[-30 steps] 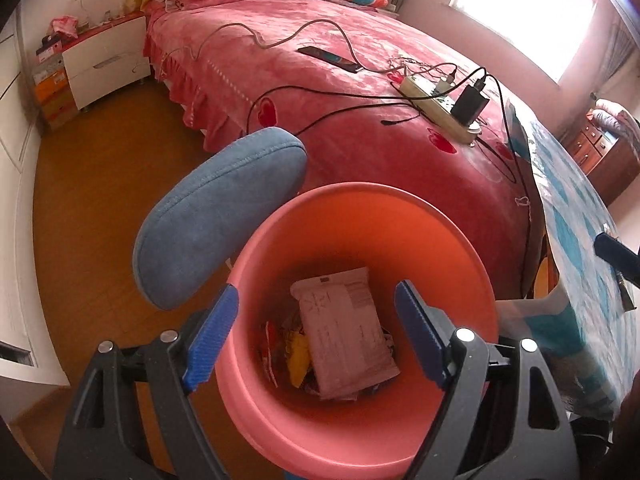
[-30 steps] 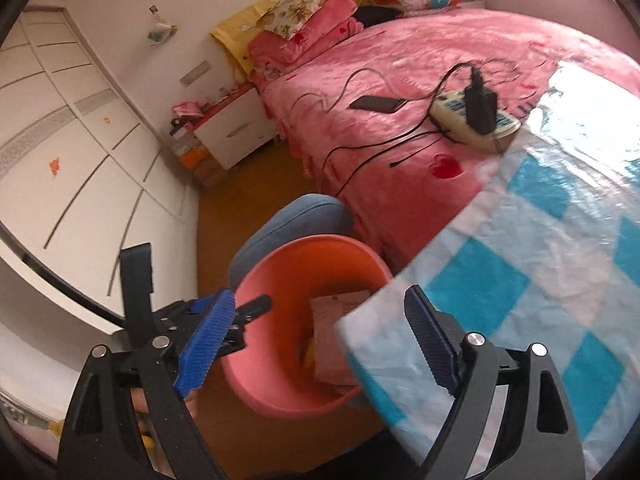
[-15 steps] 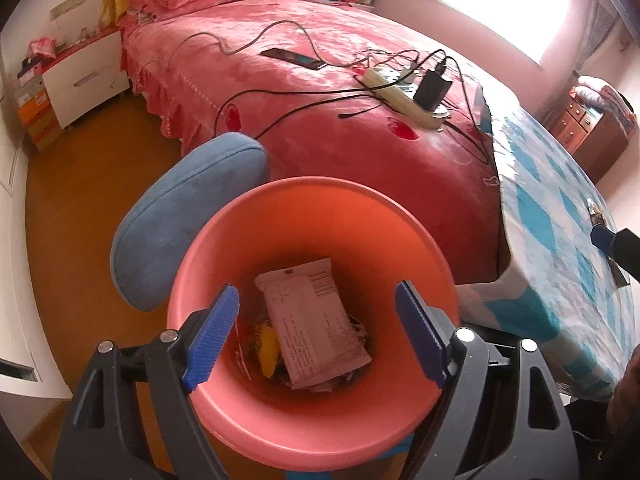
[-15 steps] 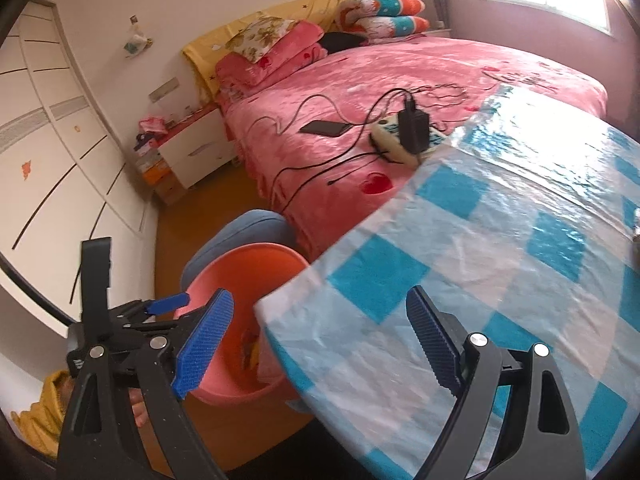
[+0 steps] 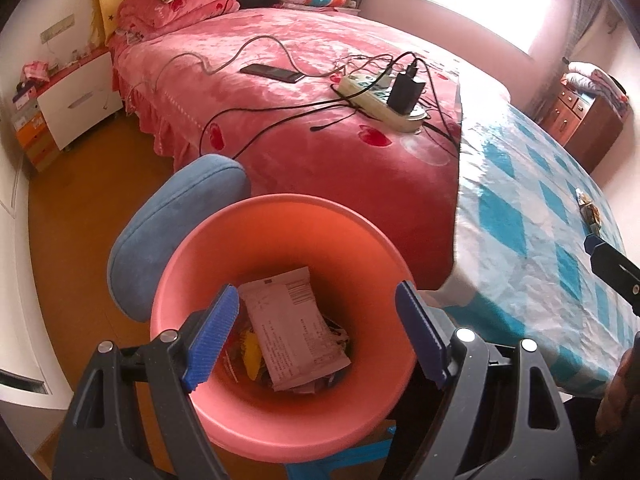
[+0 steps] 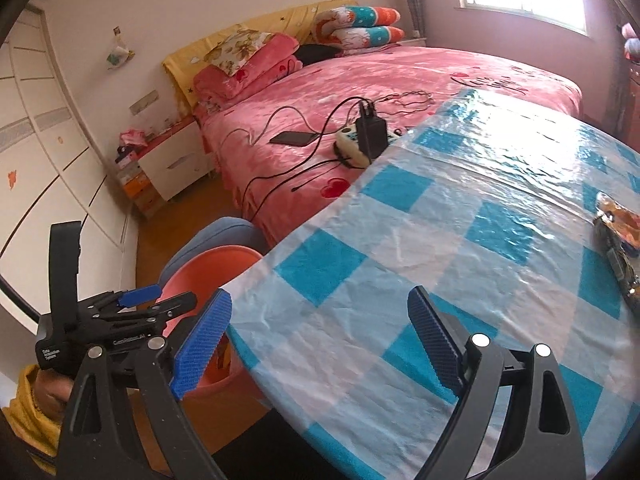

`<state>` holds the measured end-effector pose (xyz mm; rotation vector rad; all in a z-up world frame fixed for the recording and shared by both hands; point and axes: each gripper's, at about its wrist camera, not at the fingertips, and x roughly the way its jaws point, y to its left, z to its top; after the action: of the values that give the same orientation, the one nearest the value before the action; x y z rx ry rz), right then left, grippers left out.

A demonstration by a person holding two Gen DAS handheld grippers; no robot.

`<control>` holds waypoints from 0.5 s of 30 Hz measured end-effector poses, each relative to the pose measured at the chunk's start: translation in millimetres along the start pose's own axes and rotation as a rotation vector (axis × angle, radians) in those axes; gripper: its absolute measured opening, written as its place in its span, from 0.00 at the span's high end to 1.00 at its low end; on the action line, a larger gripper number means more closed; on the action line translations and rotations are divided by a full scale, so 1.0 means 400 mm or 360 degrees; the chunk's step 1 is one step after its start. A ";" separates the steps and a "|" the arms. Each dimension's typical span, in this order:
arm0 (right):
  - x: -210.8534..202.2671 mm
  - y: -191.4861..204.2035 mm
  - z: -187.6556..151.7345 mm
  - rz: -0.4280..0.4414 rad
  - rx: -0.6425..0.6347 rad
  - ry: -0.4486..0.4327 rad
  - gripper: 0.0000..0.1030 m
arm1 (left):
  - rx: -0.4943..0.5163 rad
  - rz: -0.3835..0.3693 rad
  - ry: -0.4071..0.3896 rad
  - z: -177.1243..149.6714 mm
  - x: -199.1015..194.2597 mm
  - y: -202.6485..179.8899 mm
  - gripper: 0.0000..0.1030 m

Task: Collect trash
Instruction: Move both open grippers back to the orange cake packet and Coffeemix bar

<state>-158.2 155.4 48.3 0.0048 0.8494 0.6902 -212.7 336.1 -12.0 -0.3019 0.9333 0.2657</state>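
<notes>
Since a second ago the right gripper [image 6: 316, 340] has swung away from the orange bin [image 5: 280, 320] and now looks out over the desk [image 6: 460, 248], while the left gripper [image 5: 316, 340] has drawn back a little above the bin, so more of the bed [image 5: 320, 60] shows behind it.

Taking the bin as landmark: the bed lies beyond it, with a power strip [image 5: 380, 100], a phone [image 5: 274, 73] and loose cables on the cover. The desk, under a blue-and-white checked cloth, stands just to the right of the bin, its corner overhanging the rim. A blue cushion [image 5: 176, 232] sits against the bin's far left side.

Inside the bin lie a white printed wrapper [image 5: 296, 328] and some smaller coloured scraps, so part of the collecting looks done. Well away from the bin, at the desk's far right edge, rests a small pile of wrappers [image 6: 618, 240]; that seems to be what is left, and the right gripper appears headed for it.

Both pairs of fingers stand wide apart and hold nothing. The left ones hang over the bin's mouth without touching it; the right ones hover above the cloth near the desk corner, apart from the wrappers.
</notes>
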 end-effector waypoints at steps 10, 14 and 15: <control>-0.047 -0.060 -0.017 -0.0095 0.0020 -0.0074 0.14 | 0.0090 -0.0002 -0.0011 0.007 -0.018 -0.084 0.21; -0.062 -0.088 -0.021 -0.0115 0.0039 -0.0097 0.14 | 0.0121 -0.0001 -0.0015 0.012 -0.020 -0.119 0.21; -0.068 -0.097 -0.023 -0.0125 0.0044 -0.0106 0.14 | 0.0136 -0.0002 -0.0016 0.013 -0.021 -0.132 0.21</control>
<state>-155.4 107.2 50.6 0.0192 0.7909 0.6013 -194.9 288.2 5.2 -0.2222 0.9321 0.2255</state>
